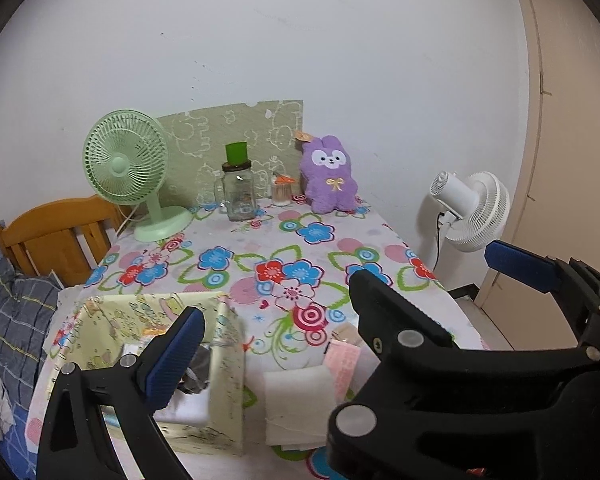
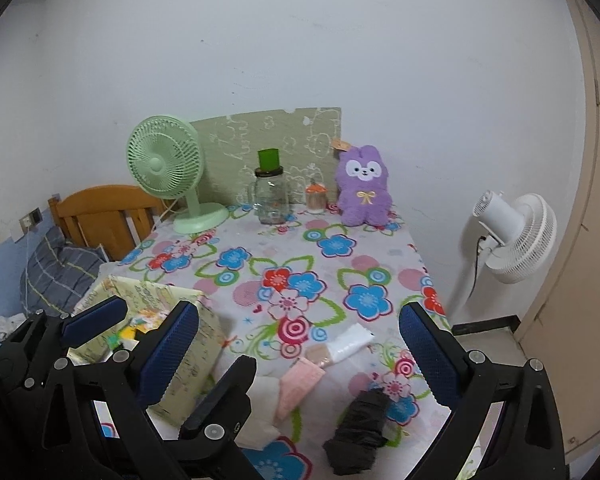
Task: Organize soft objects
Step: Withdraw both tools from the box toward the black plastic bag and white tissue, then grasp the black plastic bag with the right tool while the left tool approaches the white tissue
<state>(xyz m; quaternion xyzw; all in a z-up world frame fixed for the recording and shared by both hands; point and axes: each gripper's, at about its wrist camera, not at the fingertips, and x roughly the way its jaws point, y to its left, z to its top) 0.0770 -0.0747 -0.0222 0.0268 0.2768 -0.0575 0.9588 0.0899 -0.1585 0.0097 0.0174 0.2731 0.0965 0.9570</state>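
Observation:
A yellow fabric box point(image 1: 228, 392) point(image 2: 206, 344) stands at the table's near left with soft items inside. Beside it lie a white folded cloth point(image 1: 296, 400) point(image 2: 262, 396), a pink cloth point(image 1: 346, 364) point(image 2: 300, 384), a white packet point(image 2: 350, 340) and a black folded piece point(image 2: 360, 428). A purple plush point(image 1: 330, 176) point(image 2: 364, 188) sits upright at the far edge. My left gripper point(image 1: 300, 360) is open above the box and the cloths; its right finger is hidden. My right gripper point(image 2: 300, 356) is open over the cloths, holding nothing. The two grippers overlap side by side.
A green desk fan point(image 1: 126, 160) point(image 2: 164, 168), a glass jar point(image 1: 238, 192) point(image 2: 272, 196) and a small bottle point(image 2: 315, 198) stand along the far edge. A white floor fan point(image 1: 472, 208) point(image 2: 516, 236) is off the right side. A wooden headboard point(image 2: 100, 216) and pillow point(image 1: 16, 312) are left.

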